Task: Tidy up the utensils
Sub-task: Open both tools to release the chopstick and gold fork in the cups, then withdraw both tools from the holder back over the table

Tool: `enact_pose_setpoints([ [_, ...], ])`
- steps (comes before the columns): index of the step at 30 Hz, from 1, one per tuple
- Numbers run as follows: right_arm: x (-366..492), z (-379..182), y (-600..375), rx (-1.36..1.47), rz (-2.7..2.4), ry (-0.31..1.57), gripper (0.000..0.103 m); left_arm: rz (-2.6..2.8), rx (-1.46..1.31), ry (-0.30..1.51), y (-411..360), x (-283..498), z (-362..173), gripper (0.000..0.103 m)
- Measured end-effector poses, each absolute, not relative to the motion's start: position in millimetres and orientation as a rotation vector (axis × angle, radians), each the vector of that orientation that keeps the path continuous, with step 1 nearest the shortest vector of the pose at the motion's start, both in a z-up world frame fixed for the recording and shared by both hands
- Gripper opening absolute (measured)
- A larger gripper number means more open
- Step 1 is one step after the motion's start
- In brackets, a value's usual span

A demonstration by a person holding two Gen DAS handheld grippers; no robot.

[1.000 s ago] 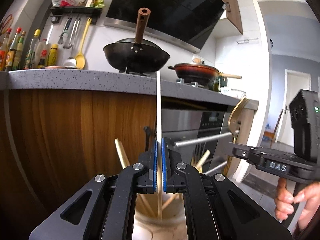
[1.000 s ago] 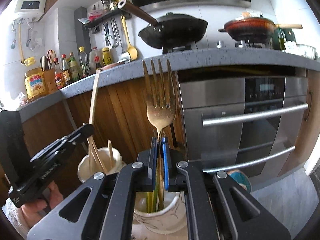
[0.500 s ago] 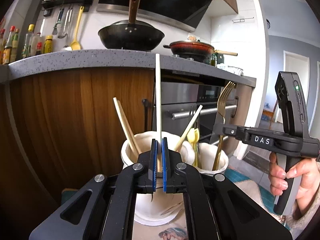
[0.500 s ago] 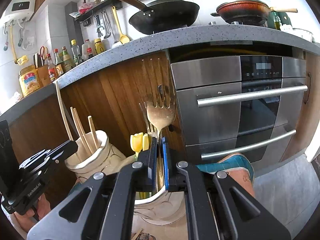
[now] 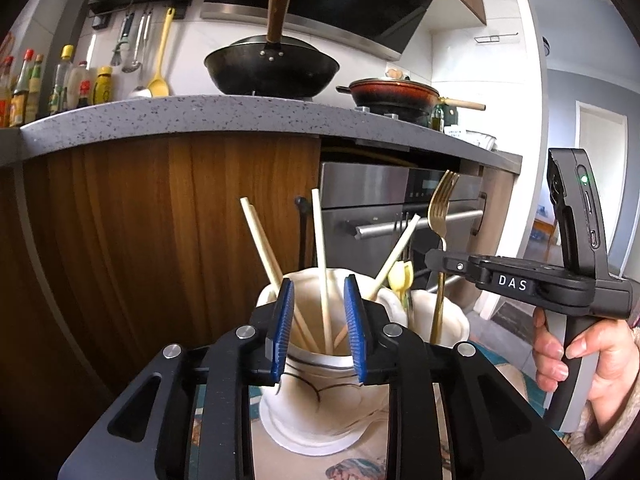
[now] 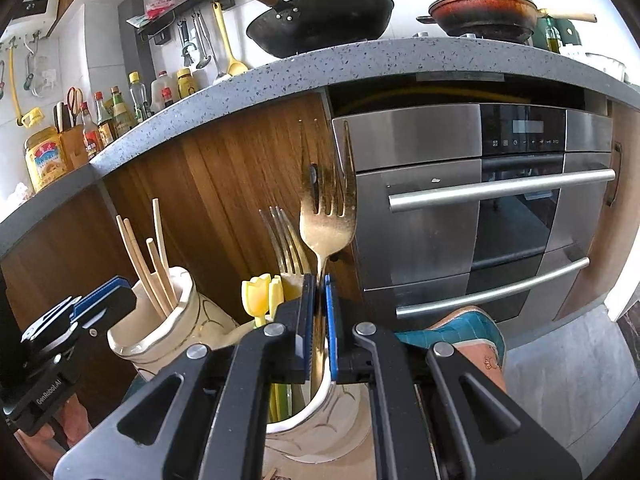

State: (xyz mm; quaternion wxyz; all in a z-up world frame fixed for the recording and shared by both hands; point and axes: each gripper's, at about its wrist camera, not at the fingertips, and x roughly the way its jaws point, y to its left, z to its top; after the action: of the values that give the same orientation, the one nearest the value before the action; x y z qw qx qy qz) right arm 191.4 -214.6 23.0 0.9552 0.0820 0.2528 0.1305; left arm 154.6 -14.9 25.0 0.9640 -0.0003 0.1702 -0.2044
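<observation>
Lowering gold fork (image 6: 327,216) straight into right holder (image 6: 320,412), right gripper (image 6: 319,320) clamping its handle; left gripper (image 5: 318,320) gaping wide, empty.

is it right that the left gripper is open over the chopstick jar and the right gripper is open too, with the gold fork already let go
Half right. The left gripper is open over the chopstick jar, but the right wrist view shows the right gripper shut on the gold fork, whose handle reaches down into the second jar.
</observation>
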Motion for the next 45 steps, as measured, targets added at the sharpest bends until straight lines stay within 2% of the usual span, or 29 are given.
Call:
enact_pose_setpoints([
  [4,188.1,25.6,-216.4,0.174,0.259,0.510,0.028,-0.388,-0.001,0.338,-9.6,151.7,28.4,0.041],
  [6,185.5,27.1,-218.5,0.178,0.255,0.507,0.030,-0.373,0.000,0.332,-7.3,149.0,31.1,0.045],
  [8,181.3,28.2,-221.7,0.187,0.252,0.510,0.040,-0.361,0.001,0.332,-4.8,146.5,34.3,0.049],
  [10,175.1,28.8,-224.0,0.193,0.251,0.509,0.048,-0.347,0.003,0.334,-2.1,142.2,37.4,0.060],
  [13,164.1,29.2,-226.0,0.194,0.262,0.507,0.061,-0.331,0.007,0.335,1.1,134.7,41.4,0.071],
  [20,133.1,25.3,-227.5,0.195,0.284,0.523,0.089,-0.273,0.022,0.359,8.0,116.0,46.3,0.088],
  [25,115.1,17.3,-227.9,0.183,0.277,0.555,0.098,-0.254,0.024,0.392,15.1,103.1,42.9,0.092],
  [45,71.0,-38.9,-196.5,0.085,0.310,0.737,0.098,-0.189,0.068,0.613,38.1,53.5,-10.7,0.093],
])
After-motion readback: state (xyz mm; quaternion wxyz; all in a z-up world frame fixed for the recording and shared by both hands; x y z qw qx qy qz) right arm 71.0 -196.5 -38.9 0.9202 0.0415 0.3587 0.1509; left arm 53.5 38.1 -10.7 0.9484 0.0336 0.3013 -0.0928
